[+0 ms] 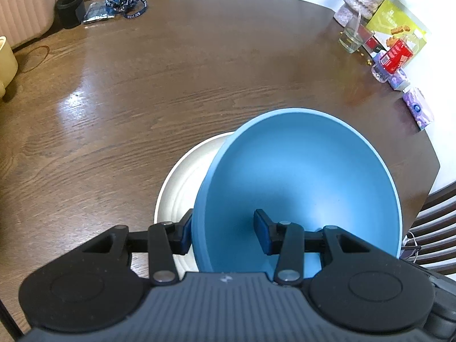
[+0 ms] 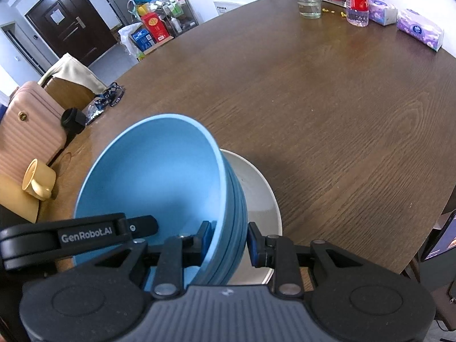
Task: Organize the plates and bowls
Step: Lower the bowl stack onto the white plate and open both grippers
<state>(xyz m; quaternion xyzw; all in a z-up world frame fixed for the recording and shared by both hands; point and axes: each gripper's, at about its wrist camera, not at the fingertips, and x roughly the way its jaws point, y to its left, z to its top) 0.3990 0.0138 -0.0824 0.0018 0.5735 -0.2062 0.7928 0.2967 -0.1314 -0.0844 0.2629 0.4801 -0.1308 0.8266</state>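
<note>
Both hand-held grippers straddle the wall of the same large matte blue bowl (image 1: 299,176), which hangs tilted over a shallow cream-white round plate (image 1: 182,182) on the dark brown wooden table (image 1: 171,71); the left gripper (image 1: 222,235) has one blue pad outside the wall and one inside, but the inner pad stands clear of the wall, so it straddles the rim more than it pinches it; the right gripper (image 2: 228,240) sits on the opposite rim, its inner pad against the inside wall and its outer pad just beside the ribbed outside, narrowly set, and whether it truly presses cannot be told; judging from this, the bowl is being set down onto the plate; the risk is that the tilted bowl, loosely held on the left, slips or swings and knocks the plate's rim, shoving it across the table; a release while the bowl leans could leave it rocking or off-centre; the drinking glass (image 2: 309,5) and the tissue packs (image 2: 420,30) stand well apart, out of harm's way
</note>
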